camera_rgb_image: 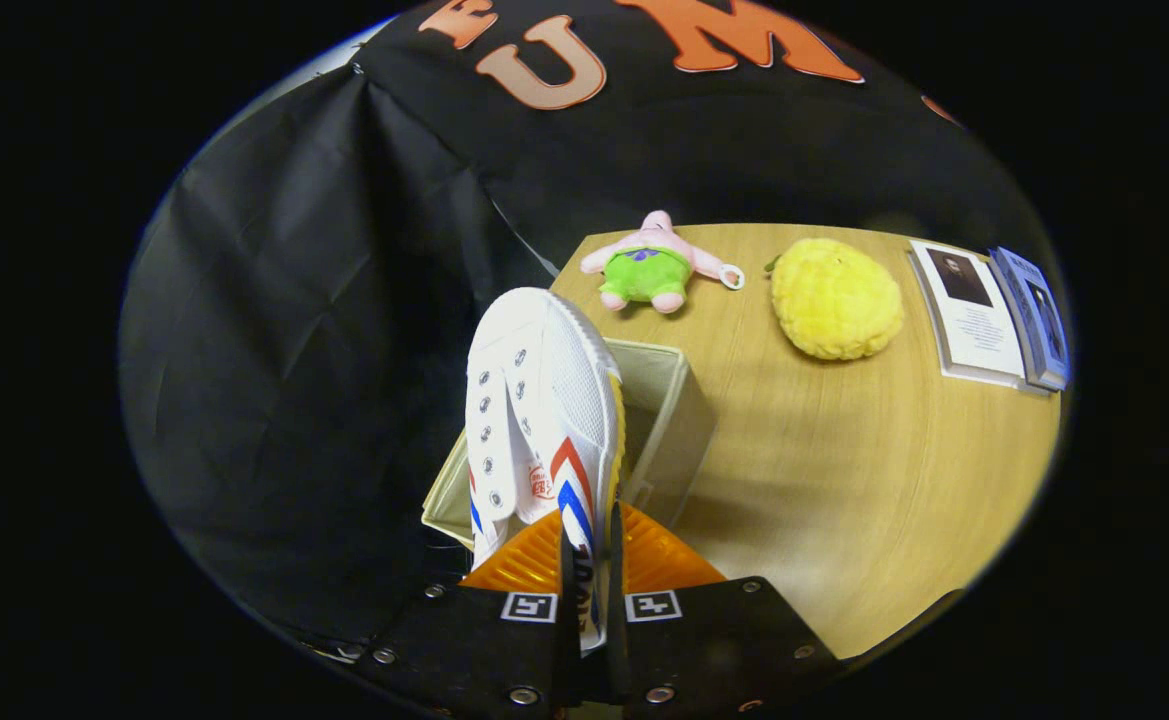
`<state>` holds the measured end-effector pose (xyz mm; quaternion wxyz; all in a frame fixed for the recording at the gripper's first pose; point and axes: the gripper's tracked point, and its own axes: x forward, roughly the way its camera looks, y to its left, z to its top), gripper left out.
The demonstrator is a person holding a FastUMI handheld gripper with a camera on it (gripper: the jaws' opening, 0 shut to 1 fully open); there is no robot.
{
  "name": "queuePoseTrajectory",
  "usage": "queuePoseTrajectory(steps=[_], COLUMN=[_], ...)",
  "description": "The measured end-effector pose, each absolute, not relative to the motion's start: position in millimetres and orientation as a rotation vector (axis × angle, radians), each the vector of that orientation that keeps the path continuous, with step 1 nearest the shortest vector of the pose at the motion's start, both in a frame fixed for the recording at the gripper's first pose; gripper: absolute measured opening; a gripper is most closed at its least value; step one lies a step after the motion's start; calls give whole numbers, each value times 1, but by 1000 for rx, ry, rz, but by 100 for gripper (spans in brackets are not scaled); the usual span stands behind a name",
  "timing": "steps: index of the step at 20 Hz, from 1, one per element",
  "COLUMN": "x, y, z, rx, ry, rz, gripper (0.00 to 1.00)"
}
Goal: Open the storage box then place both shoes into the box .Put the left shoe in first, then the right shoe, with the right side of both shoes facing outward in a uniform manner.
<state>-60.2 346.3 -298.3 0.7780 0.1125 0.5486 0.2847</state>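
My two fingers (592, 570) are pressed close together with only a thin gap between them, and in that gap I pinch the heel edge of a white canvas shoe (544, 400) with red and blue stripes on its side. I hold it by that thin rim, I judge, because it gives both pads a firm bite and leaves the body of the shoe free to hang ahead of me. The shoe stretches away from my fingers toe first, turned on its side so that the laceless eyelets and tongue face one way and the yellow-edged sole the other. Just beneath and beyond it sits the storage box (679, 400), a beige fabric one with its top open and its pale inner walls showing; the toe reaches out over the box's far rim, so the shoe seems to be over the opening rather than settled in it. Whether this is the left or right shoe I cannot tell. The box stands at the edge of a wooden table (844, 480). Farther off on the table lie a pink and green plush toy (649, 265), a yellow plush (834, 298) and some booklets (994, 315), well apart from the box and out of my way.
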Motion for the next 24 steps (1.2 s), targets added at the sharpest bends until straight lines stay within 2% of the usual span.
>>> queuePoseTrajectory(steps=[7,15,20,21,22,24], x=[-56,-66,-76,-78,-79,-69], y=[393,389,394,398,401,406], z=[-326,-355,-371,-369,-365,-362], rx=[117,42,15,34,56,98], ry=[1229,1293,1341,1335,1326,1296], rz=[633,518,527,537,544,555], gripper=[10,10,14,23,27,47])
